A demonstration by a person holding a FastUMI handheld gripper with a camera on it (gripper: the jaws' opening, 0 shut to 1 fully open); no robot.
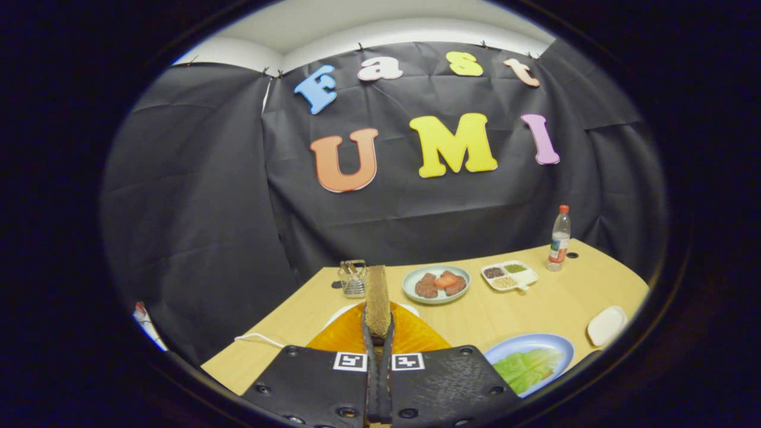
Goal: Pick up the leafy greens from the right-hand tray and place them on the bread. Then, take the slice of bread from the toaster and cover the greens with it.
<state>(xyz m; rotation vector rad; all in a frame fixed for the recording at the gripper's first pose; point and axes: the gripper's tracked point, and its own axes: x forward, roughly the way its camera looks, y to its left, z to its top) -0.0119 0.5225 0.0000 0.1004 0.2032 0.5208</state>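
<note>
the fingers [378, 333] are closed tight on a slice of bread [377, 300], which stands upright on edge between them and rises above their tips. just beneath and beyond the fingers sits an orange toaster [410, 336] on the wooden counter [535, 303]. to the right of the fingers a blue plate [556, 345] holds the leafy greens [526, 367]. farther ahead stand a small wire rack [353, 277], a plate of meat pieces [437, 284], a divided dish of seeds [509, 276] and a bottle [559, 239].
</note>
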